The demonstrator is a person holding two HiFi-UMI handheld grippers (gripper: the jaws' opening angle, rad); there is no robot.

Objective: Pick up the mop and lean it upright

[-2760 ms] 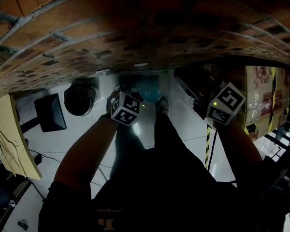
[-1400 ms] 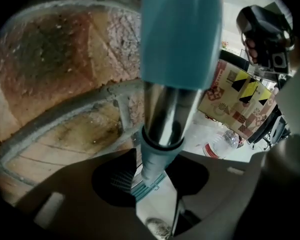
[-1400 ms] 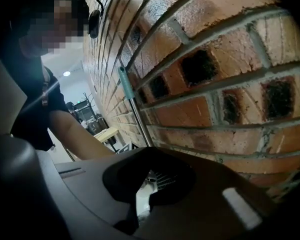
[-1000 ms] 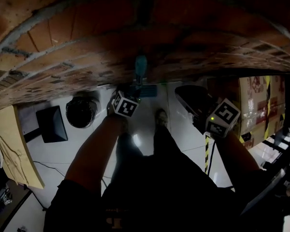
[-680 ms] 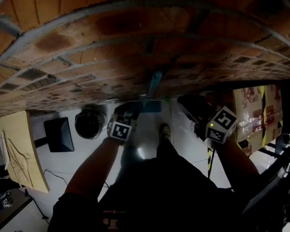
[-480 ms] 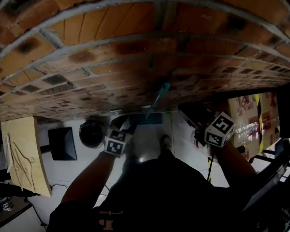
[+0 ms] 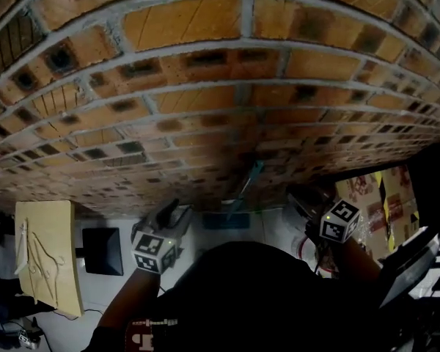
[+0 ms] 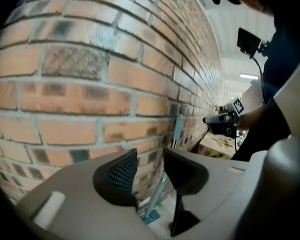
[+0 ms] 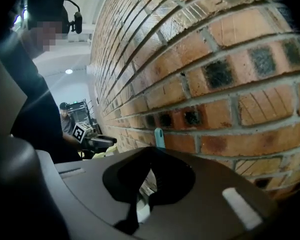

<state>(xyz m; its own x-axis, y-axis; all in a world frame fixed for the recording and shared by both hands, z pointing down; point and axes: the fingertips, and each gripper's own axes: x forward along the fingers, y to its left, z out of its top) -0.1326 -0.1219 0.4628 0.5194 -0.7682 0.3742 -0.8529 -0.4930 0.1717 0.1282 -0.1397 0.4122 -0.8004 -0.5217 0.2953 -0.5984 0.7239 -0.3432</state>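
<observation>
The mop leans upright against the brick wall, its teal handle [image 7: 248, 182] sloping down to the blue head [image 7: 226, 220] on the floor. No gripper touches it. My left gripper [image 7: 173, 215] hangs to its left. Its jaws have just been closing, still stand open, and hold nothing. In the left gripper view the mop handle [image 8: 176, 129] shows far off beyond the left gripper [image 8: 150, 157]. My right gripper [image 7: 305, 197] is right of the mop. In the right gripper view the right gripper [image 9: 150, 156] has its tips together and empty, with the handle's top [image 9: 159, 136] behind.
The brick wall [image 7: 220, 86] fills the upper view. A yellow board [image 7: 48, 259] and a black panel [image 7: 103, 251] stand at the left. Cardboard boxes [image 7: 367, 189] are at the right. My own body hides the floor in front.
Both grippers have risen and the view has tilted up the wall. The left gripper has come away from the mop handle and moved left. The mop stays leaning on the wall.
</observation>
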